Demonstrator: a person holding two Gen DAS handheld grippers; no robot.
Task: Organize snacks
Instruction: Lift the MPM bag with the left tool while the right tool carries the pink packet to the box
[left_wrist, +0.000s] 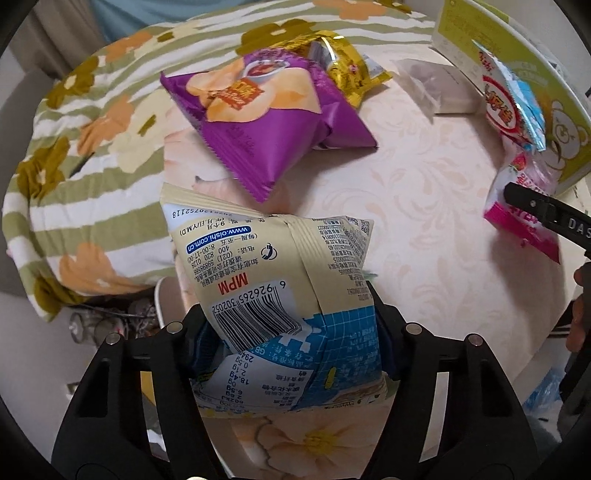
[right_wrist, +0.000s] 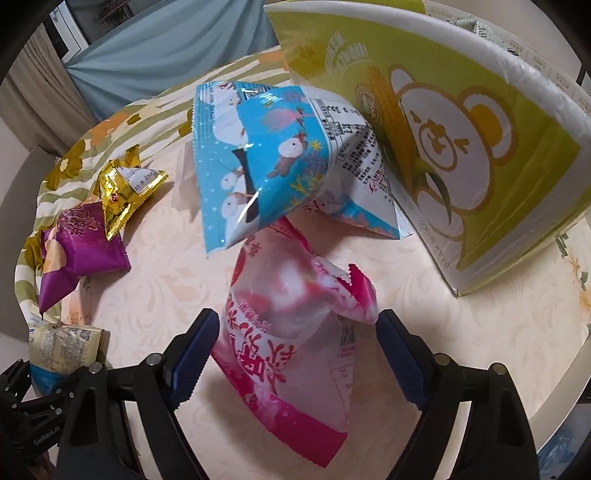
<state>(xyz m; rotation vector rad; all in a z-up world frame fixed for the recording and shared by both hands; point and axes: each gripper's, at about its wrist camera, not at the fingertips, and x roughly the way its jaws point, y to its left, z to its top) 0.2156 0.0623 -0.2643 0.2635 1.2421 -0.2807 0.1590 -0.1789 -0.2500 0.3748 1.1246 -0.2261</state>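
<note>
A blue packet leans on the green box; left gripper clamps a cream packet, right gripper straddles a pink packet, pads apart

Bare tabletop mid-table, purple bag left, green box (upright) right

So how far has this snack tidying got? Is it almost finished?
Barely begun, by the look of it. Nothing looks put away yet: the green bear box shows no snacks inside from here. In hand: the left gripper squeezes a cream bag, and the right gripper straddles a pink bag. Left on the table: a purple bag, a gold packet and a blue packet.
</note>
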